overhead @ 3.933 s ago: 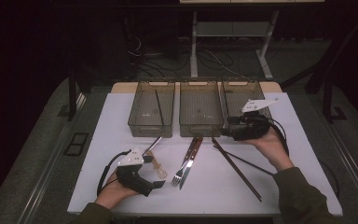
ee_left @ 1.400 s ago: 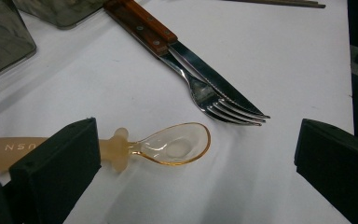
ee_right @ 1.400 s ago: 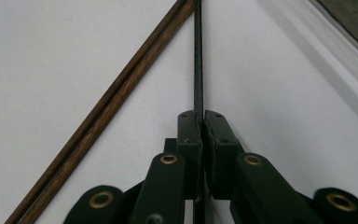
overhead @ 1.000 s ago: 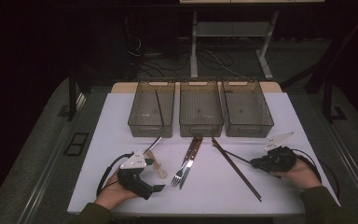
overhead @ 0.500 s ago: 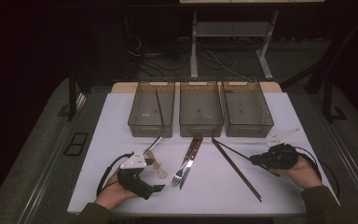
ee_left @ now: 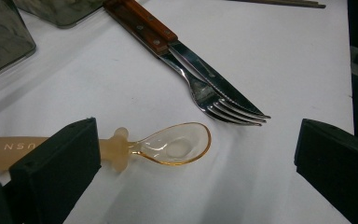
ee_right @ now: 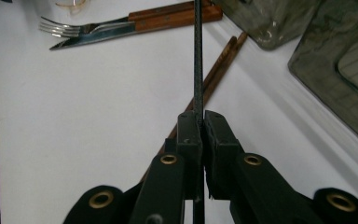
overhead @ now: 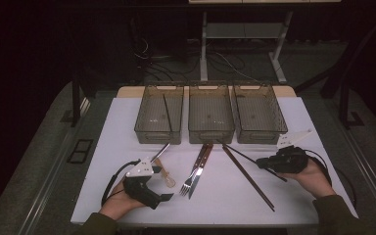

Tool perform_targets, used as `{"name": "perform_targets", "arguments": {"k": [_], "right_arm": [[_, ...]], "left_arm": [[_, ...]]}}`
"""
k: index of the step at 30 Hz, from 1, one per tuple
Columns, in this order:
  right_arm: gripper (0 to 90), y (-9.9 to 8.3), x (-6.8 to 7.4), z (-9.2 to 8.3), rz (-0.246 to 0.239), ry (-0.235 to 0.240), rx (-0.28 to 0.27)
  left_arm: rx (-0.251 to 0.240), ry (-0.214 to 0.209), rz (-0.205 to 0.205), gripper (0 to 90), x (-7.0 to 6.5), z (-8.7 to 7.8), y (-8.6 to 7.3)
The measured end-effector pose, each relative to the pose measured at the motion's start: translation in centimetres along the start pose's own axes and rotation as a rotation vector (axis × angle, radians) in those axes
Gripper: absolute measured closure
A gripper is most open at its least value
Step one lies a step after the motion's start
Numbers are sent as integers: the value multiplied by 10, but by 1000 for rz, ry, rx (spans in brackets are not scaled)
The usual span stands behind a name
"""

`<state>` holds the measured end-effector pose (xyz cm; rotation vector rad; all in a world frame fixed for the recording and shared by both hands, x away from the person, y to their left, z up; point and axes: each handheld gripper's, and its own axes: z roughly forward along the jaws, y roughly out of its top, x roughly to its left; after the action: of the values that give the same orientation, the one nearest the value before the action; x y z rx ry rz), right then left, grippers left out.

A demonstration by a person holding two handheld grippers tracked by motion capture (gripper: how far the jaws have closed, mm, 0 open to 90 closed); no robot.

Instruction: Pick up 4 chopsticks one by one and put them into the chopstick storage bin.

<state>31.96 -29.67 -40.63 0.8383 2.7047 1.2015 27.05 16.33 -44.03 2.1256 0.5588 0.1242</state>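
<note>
The sorting looks to be at an early stage. One dark chopstick [overhead: 167,111] already lies in the left bin [overhead: 148,128], at 11 o'clock from the centre of the bench [overhead: 313,147]. The right tongs [ee_right: 200,126] are closed on a second dark chopstick [ee_right: 198,56], at 3 o'clock. The left tongs [ee_left: 196,154] stand open around the amber spoon [ee_left: 172,145], at 8 o'clock. Fork [overhead: 191,178], knife [overhead: 200,169] and brown chopsticks [overhead: 247,176] wait at 6 o'clock.
</note>
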Motion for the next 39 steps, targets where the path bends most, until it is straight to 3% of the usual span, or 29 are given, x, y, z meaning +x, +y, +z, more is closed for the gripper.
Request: {"name": "perform_targets", "arguments": {"k": [9, 27, 39], "right_arm": [[858, 17, 5, 9, 11, -18, 13], [858, 54, 13, 22, 37, -20, -35], [858, 83, 16, 42, 71, -41, -25]], "left_arm": [[0, 0, -3, 0, 0, 0, 0], [-16, 3, -13, 0, 0, -1, 0], [-31, 4, -24, 0, -1, -1, 0]]}}
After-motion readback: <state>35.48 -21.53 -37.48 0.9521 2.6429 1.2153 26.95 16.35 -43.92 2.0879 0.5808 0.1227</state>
